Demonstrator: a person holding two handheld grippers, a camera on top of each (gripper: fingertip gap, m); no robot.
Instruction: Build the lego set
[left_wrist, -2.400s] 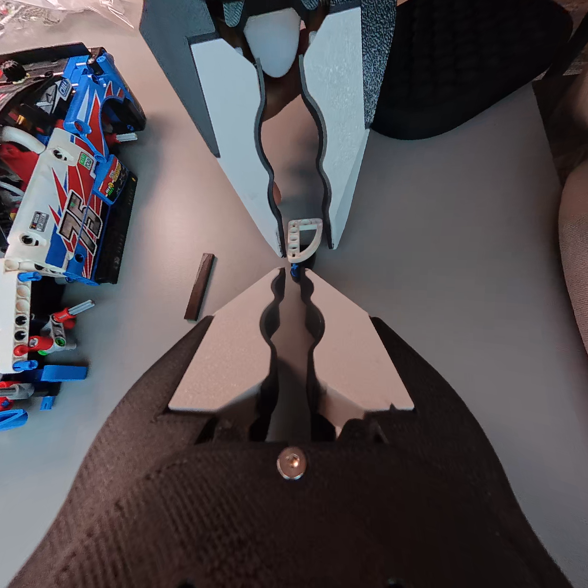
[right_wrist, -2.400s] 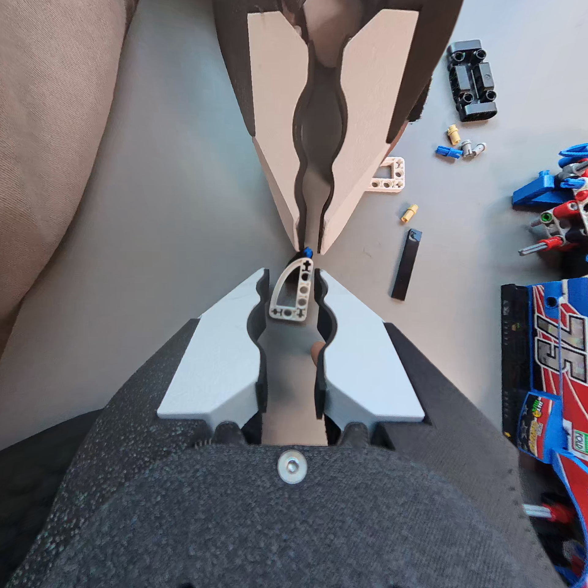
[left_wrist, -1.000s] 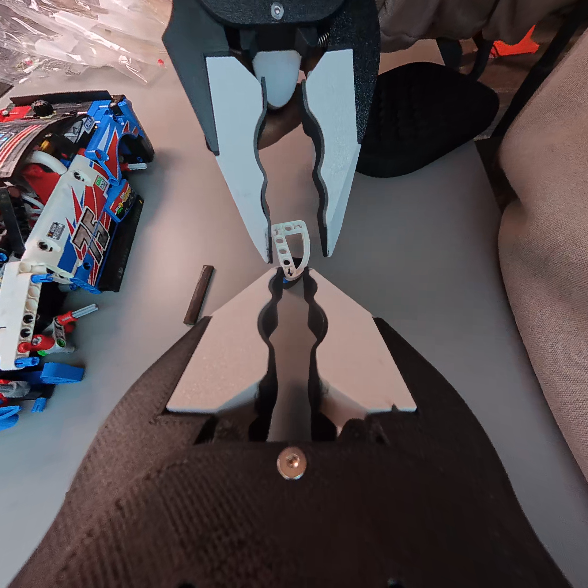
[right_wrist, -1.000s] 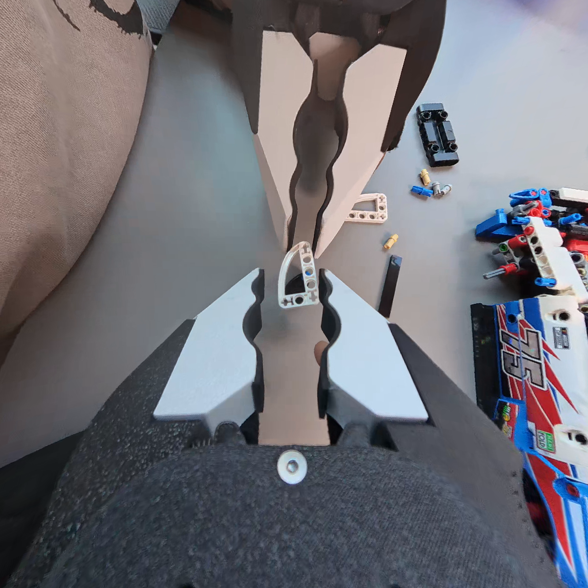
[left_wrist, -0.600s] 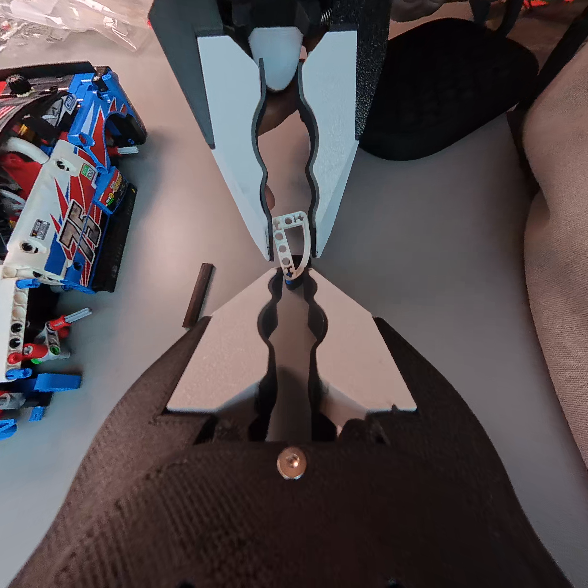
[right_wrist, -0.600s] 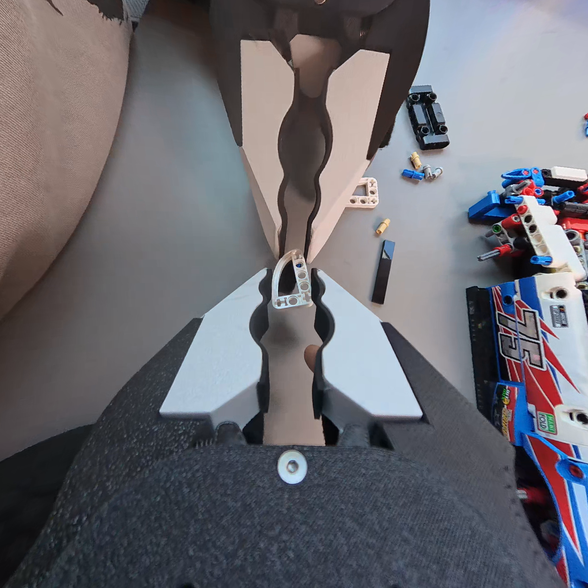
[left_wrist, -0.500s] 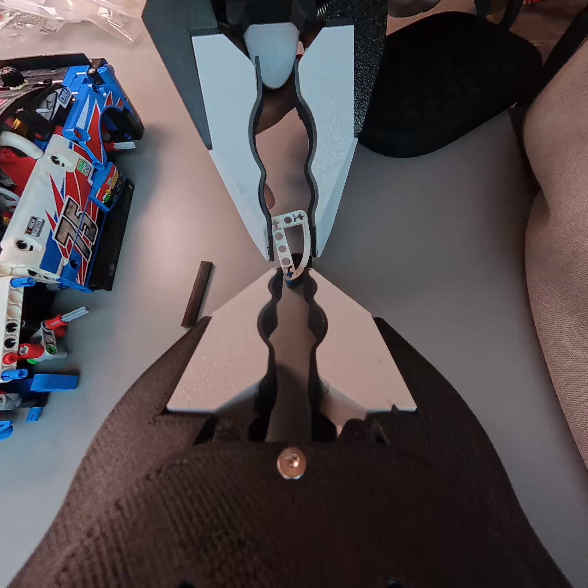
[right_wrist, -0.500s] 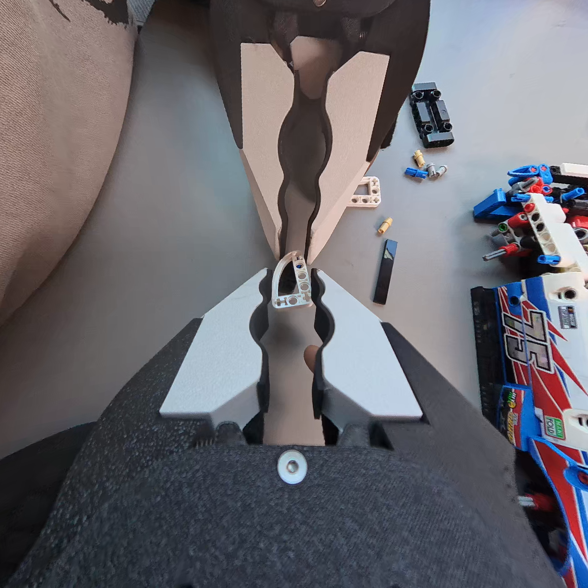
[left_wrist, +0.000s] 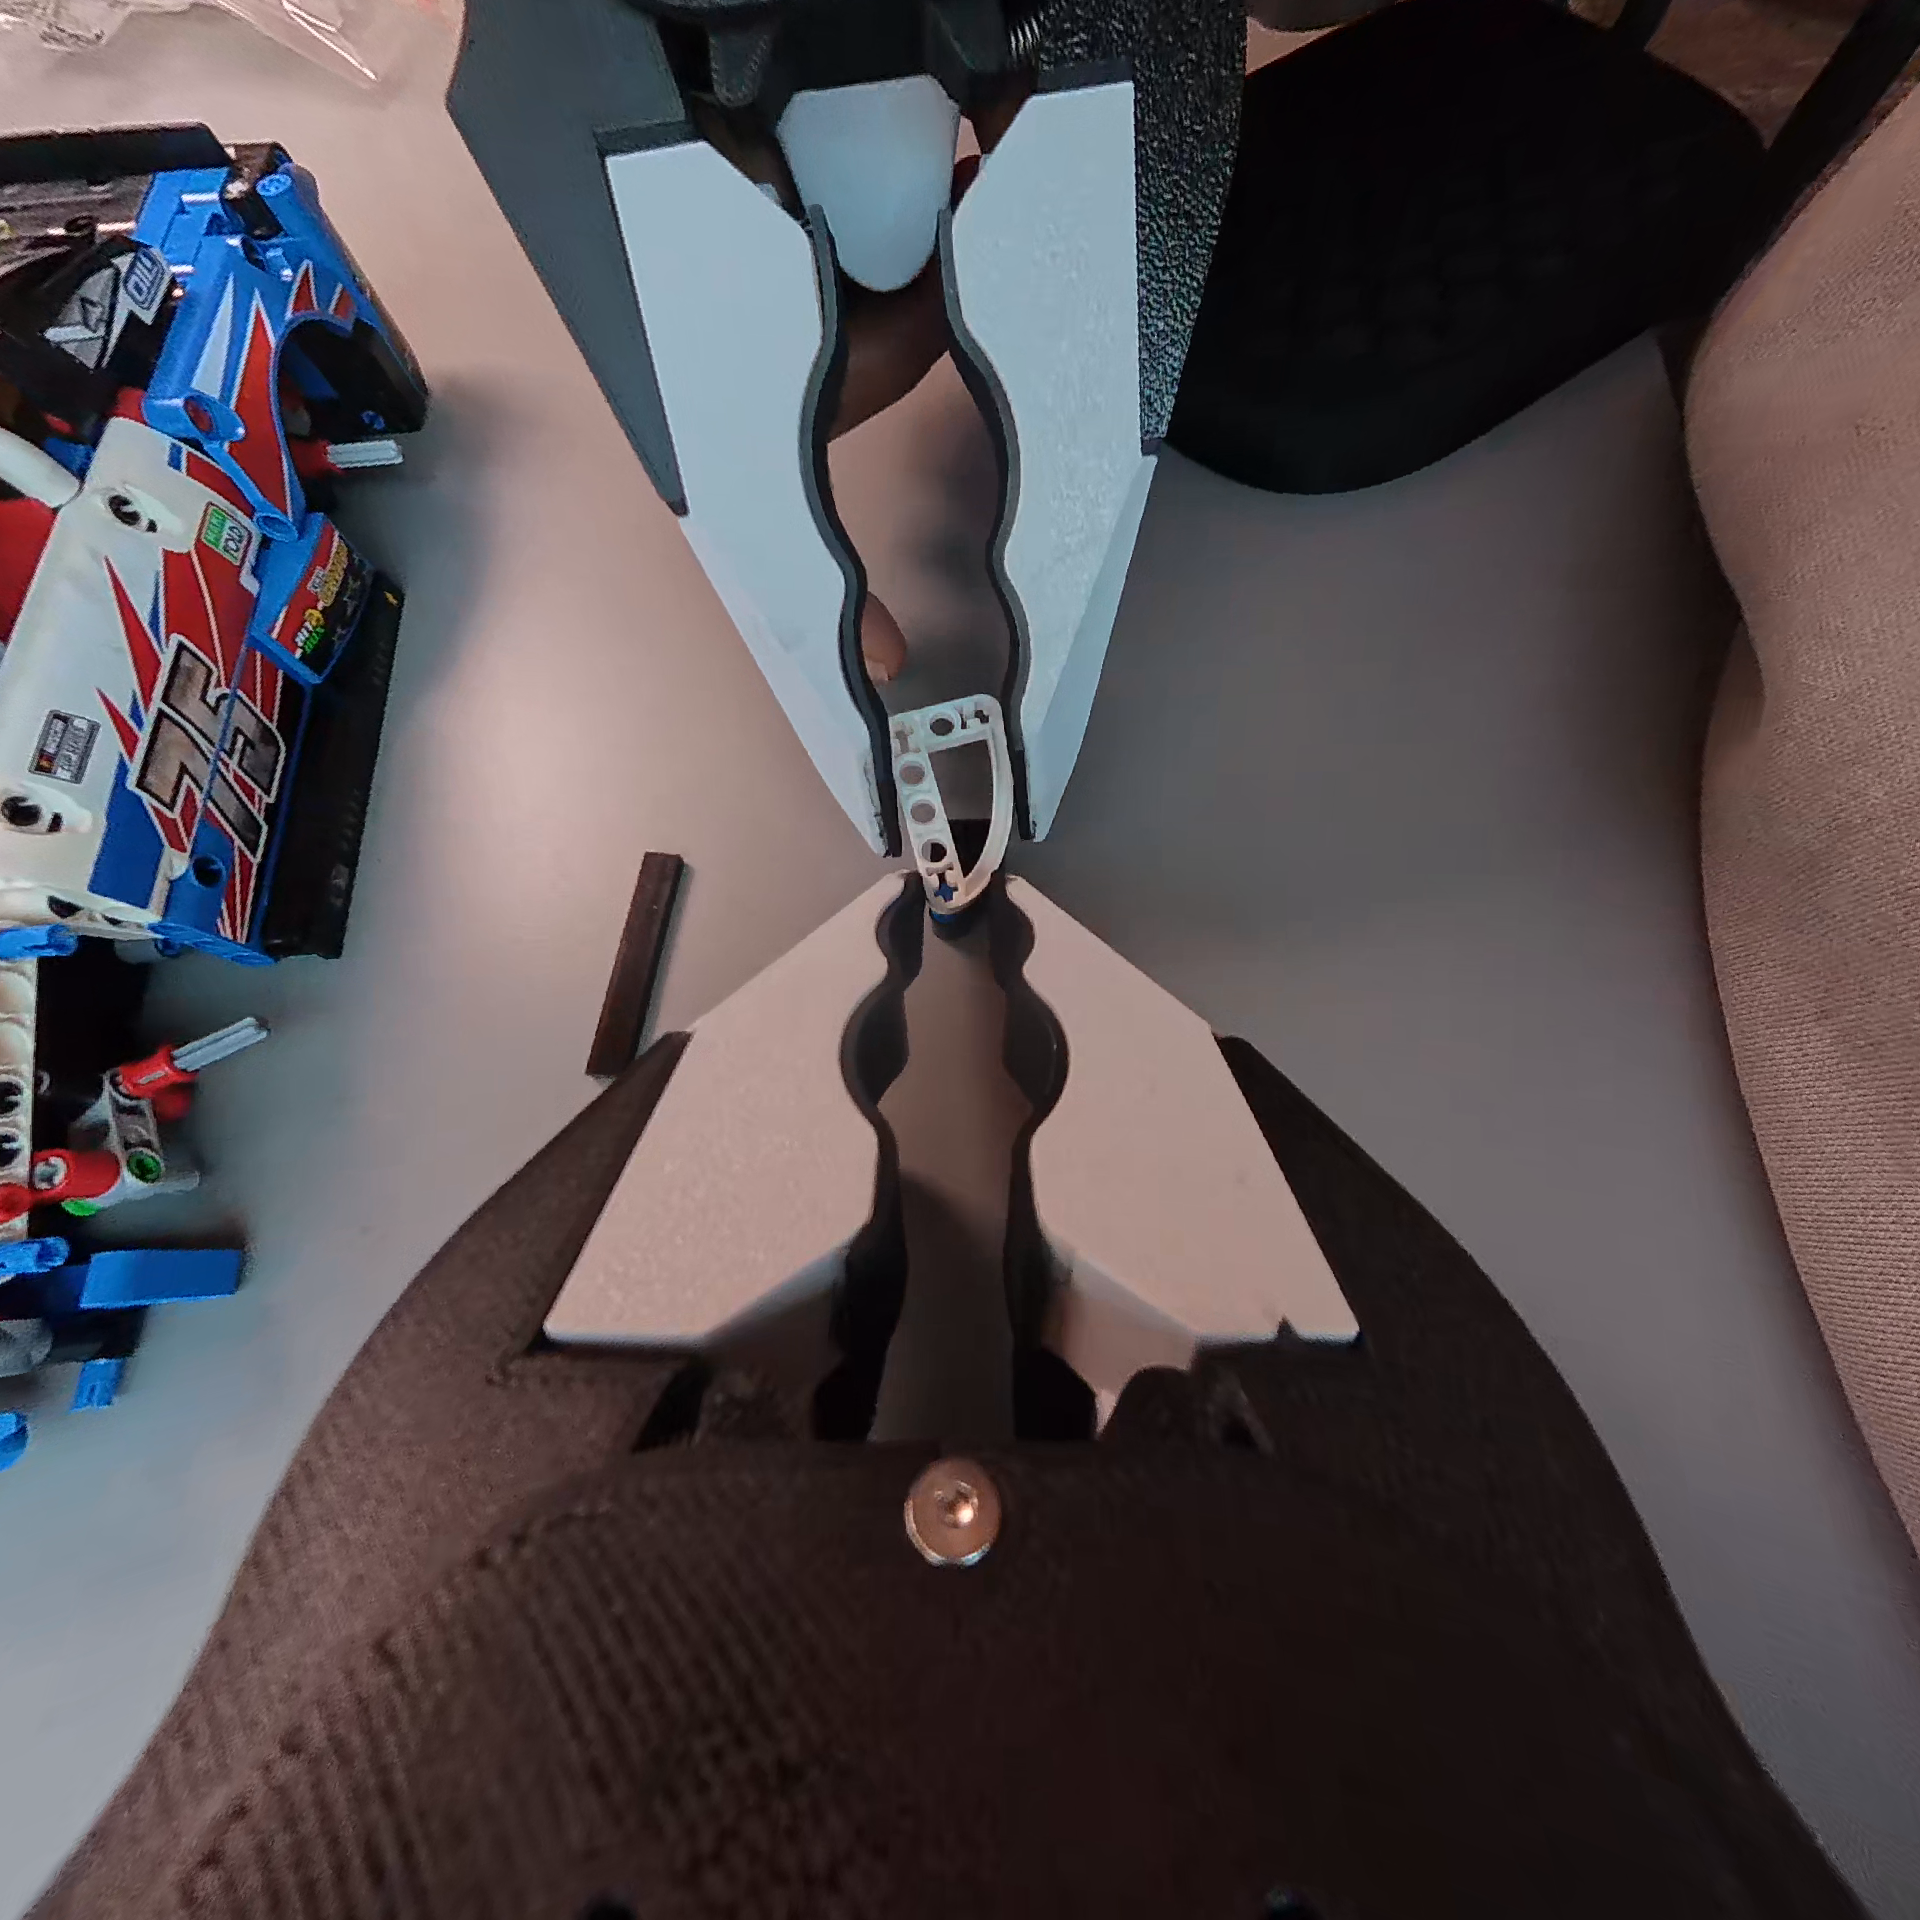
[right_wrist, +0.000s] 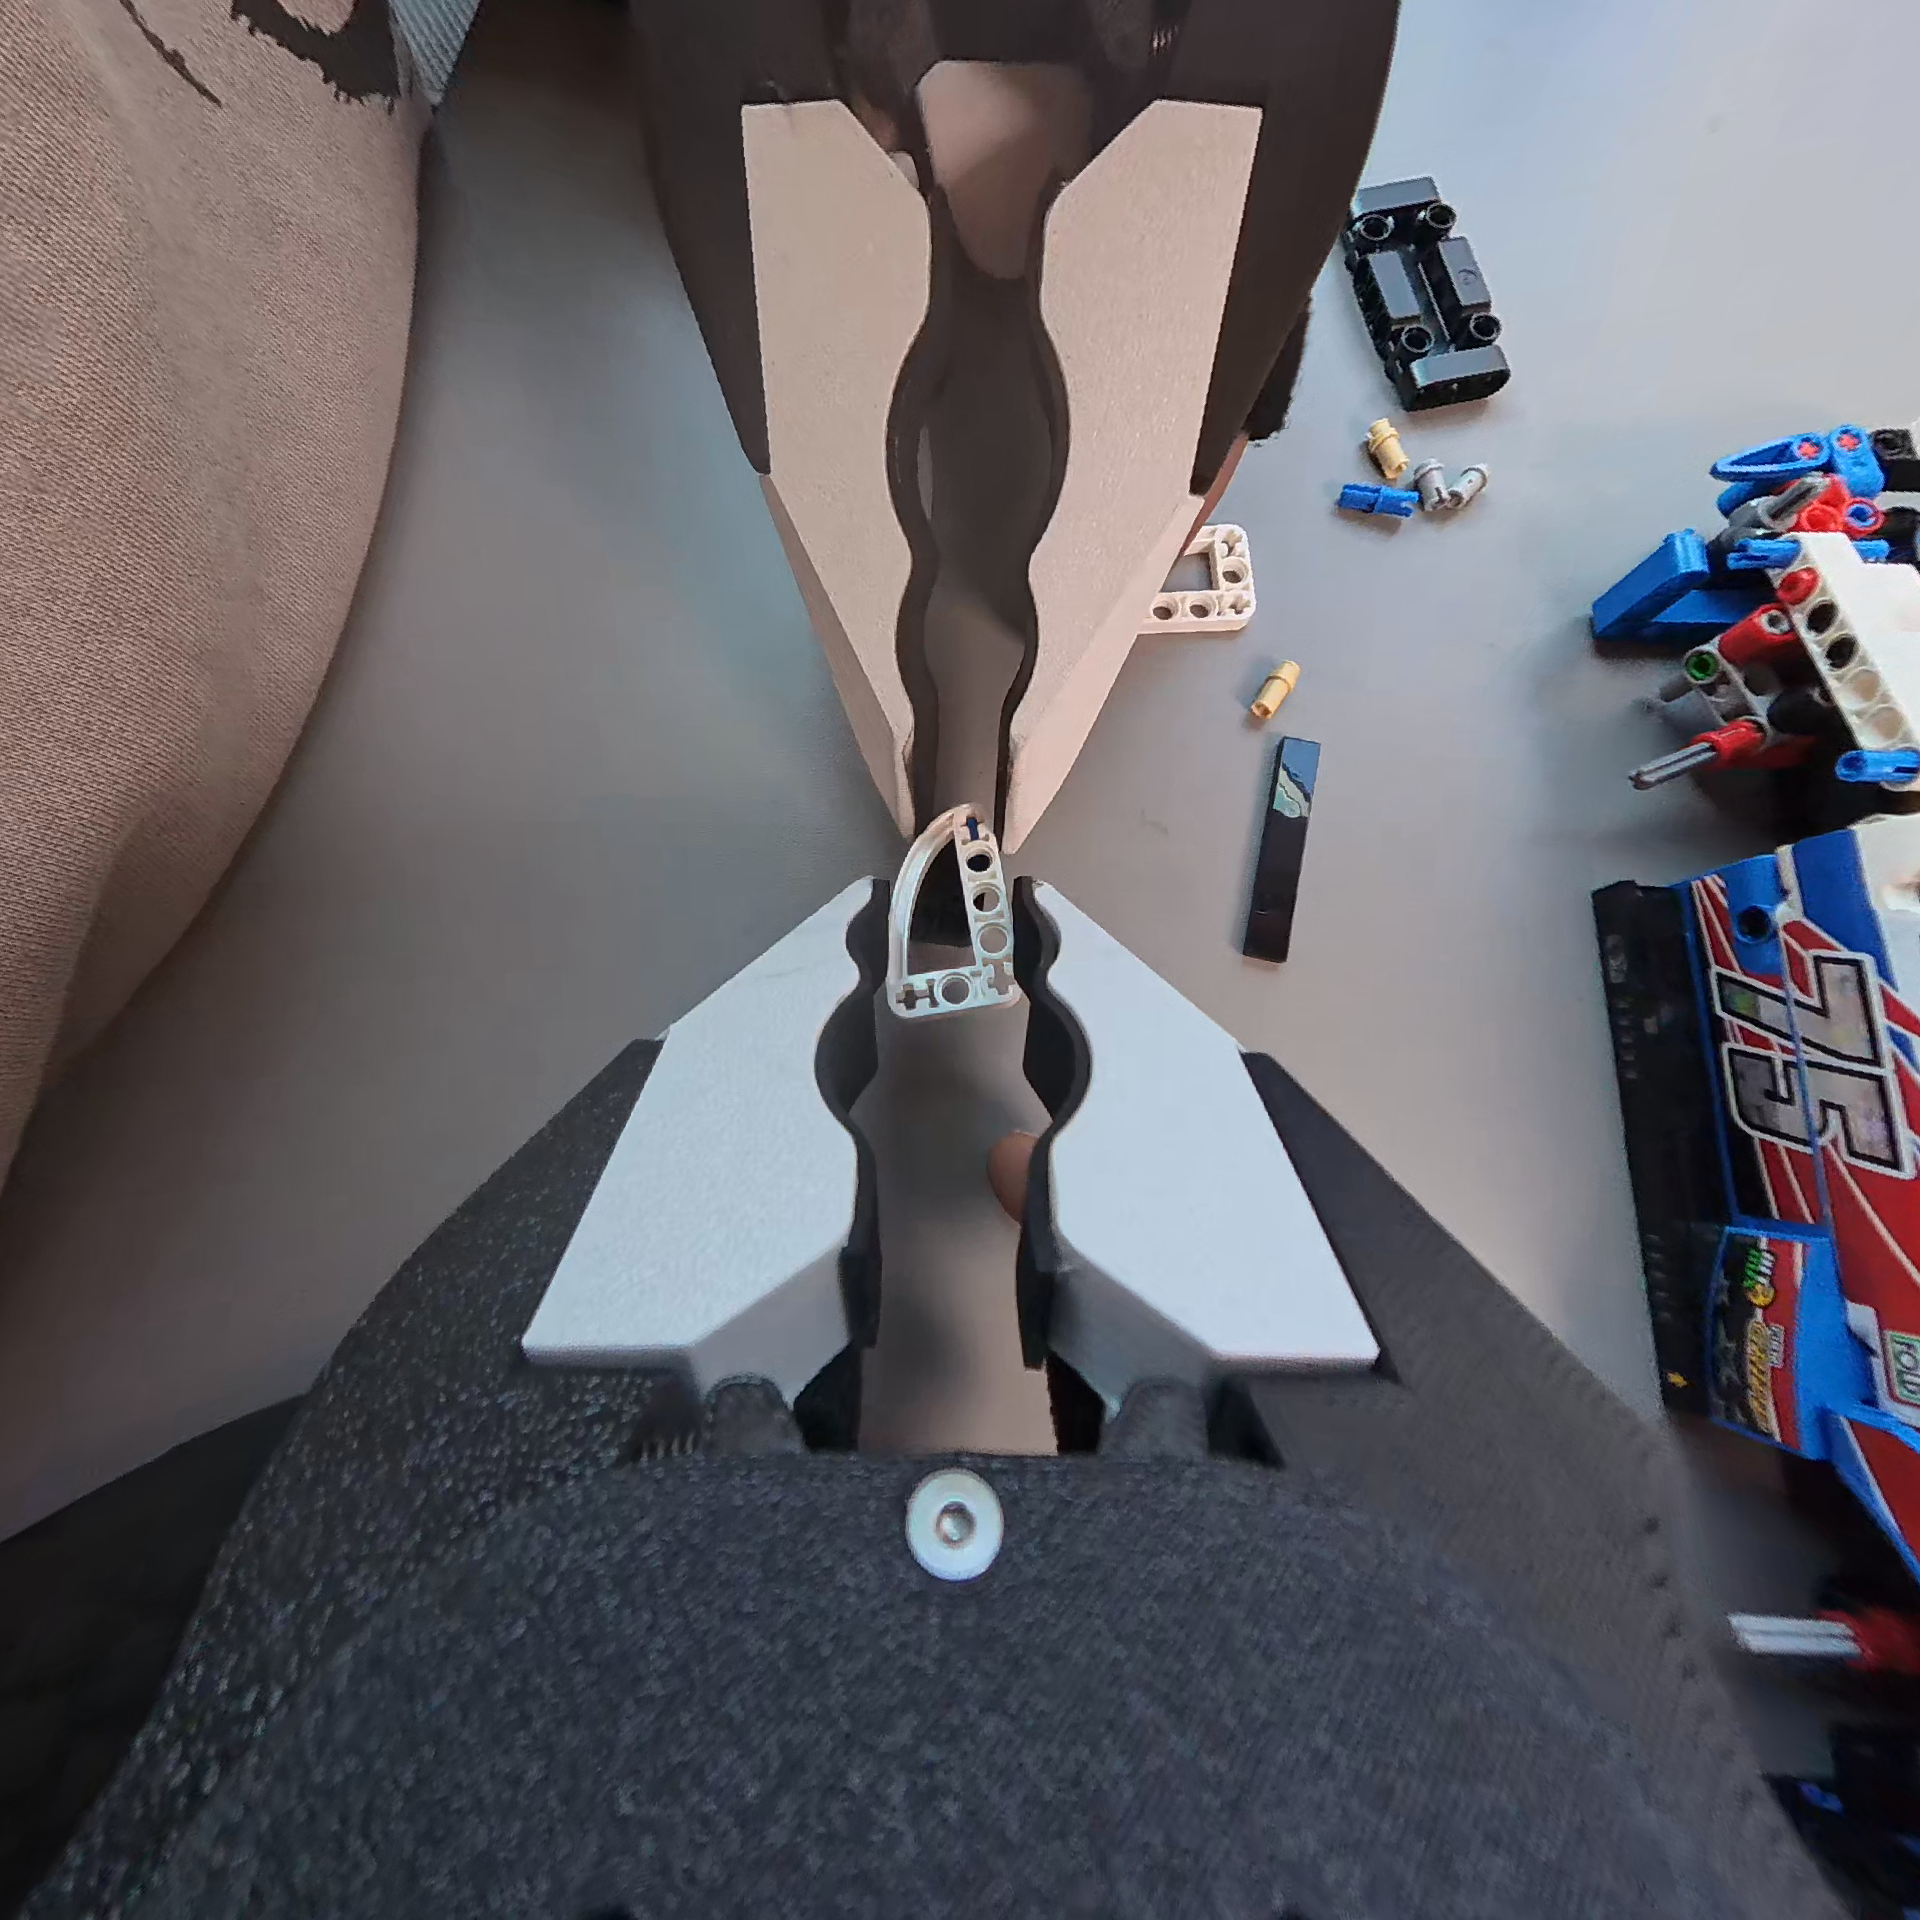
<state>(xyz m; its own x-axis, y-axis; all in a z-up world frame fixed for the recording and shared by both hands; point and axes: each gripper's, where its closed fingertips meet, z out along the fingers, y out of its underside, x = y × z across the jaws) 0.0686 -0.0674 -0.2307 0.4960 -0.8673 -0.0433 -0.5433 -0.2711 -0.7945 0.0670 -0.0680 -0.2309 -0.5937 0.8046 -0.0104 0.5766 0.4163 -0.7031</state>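
The white curved piece (left_wrist: 951, 800) hangs in the air between the two grippers, above the grey table (left_wrist: 1403, 831). The right gripper (right_wrist: 951, 914) squeezes it from both sides. The left gripper (left_wrist: 954, 914) is pinched on a small blue pin (left_wrist: 943, 916), and the pin's tip sits in the cross hole at the pointed end of the piece.

A little while ago the pin only touched the outside of the piece. A second ago the right gripper's fingers were apart and the piece hung on the pin alone. Now those fingers have closed on it again and the two grippers have moved closer together. That likely means the pin is going in, so this small join is nearly done. A firm push may still be needed.

Off to one side lies a thin black bar (right_wrist: 1280, 847). Past it sits the blue, red and white race car (left_wrist: 177, 644), only partly built. Near it rest loose small pins (right_wrist: 1408, 483), another white piece (right_wrist: 1210, 597) and a black block (right_wrist: 1425, 291).
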